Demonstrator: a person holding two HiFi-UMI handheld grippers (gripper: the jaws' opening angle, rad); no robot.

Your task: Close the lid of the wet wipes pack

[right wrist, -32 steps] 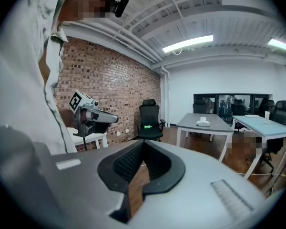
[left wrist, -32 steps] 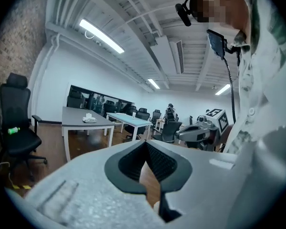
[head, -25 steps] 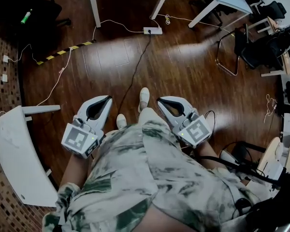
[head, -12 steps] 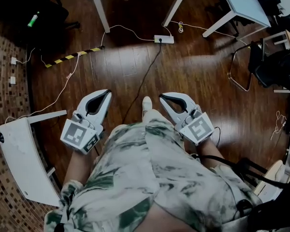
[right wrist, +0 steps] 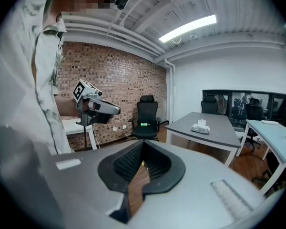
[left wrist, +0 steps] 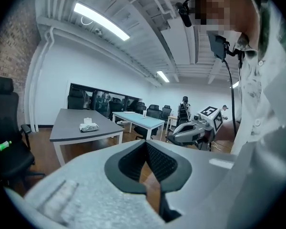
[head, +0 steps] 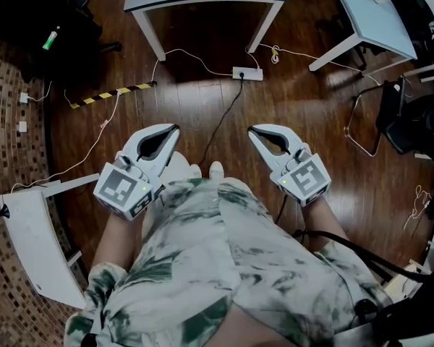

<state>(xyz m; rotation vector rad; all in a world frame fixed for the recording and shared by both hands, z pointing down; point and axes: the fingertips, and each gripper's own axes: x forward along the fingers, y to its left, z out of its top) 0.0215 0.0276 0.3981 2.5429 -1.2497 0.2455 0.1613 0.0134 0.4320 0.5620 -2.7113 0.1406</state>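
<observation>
Head view: the left gripper (head: 175,127) and the right gripper (head: 252,129) are held at waist height over the wooden floor (head: 202,100), in front of the person's patterned shirt (head: 224,266).
Left jaws: in the left gripper view the jaws are seen brought together tip to tip; nothing is held, and only floor shows through the gap behind the tips.
Right jaws: in the right gripper view the jaws are likewise closed at the tips; nothing is gripped.
Wet wipes pack (left wrist: 88,125): it lies on the grey table (left wrist: 66,123), well apart from both grippers. It is also seen from the right gripper (right wrist: 199,127) and is cut by the top edge of the head view. The lid cannot be made out; the pack is too small.
Table front: the table's near edge (head: 202,2) is ahead of the person, with open floor between.
Floor clutter: a white power strip (head: 247,73) lies near the table legs, and a black cable (head: 220,121) runs from it towards the shoes (head: 215,169). A strip of yellow-black tape (head: 108,93) and thin white cables lie to the left.
Office chair (right wrist: 148,113): black, set against the brick wall (right wrist: 109,80), left of the grey table; a green object (right wrist: 144,124) is seen on it.
Other furniture: a white table (head: 29,244) is at the person's left, a light-blue table (head: 369,9) further off at the right.
In the way: only the floor cables are seen between the grippers and the grey table.
</observation>
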